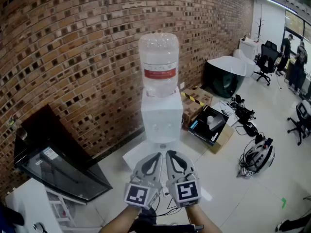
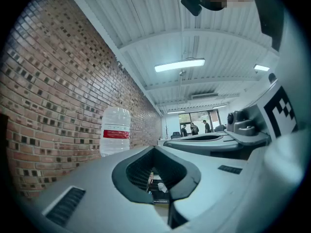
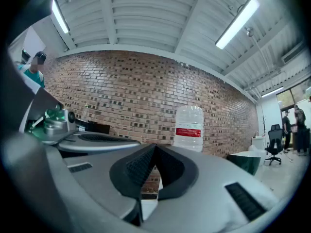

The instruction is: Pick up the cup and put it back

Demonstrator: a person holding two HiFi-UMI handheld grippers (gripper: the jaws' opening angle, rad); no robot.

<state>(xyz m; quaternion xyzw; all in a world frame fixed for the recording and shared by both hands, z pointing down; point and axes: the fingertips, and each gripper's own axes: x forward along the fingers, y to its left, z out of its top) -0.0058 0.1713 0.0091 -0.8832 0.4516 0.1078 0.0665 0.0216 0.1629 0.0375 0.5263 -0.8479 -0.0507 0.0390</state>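
My left gripper (image 1: pixel 156 155) and right gripper (image 1: pixel 171 154) sit side by side just in front of the water dispenser (image 1: pixel 162 118). Both are pressed together with nothing in them. Honestly can't tell where the cup is.

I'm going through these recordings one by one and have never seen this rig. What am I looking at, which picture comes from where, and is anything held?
There is no robot here: a person holds a two-jaw gripper in each hand. The head view comes from a camera on the person's head and shows the left gripper and the right gripper side by side. The other two pictures come from cameras riding on each gripper, looking along its jaws. Both grippers are shut and hold nothing. Ahead stands a white water dispenser with a large bottle on top, against a brick wall. An open box lies to its right in the head view. I cannot make out a cup in any view.
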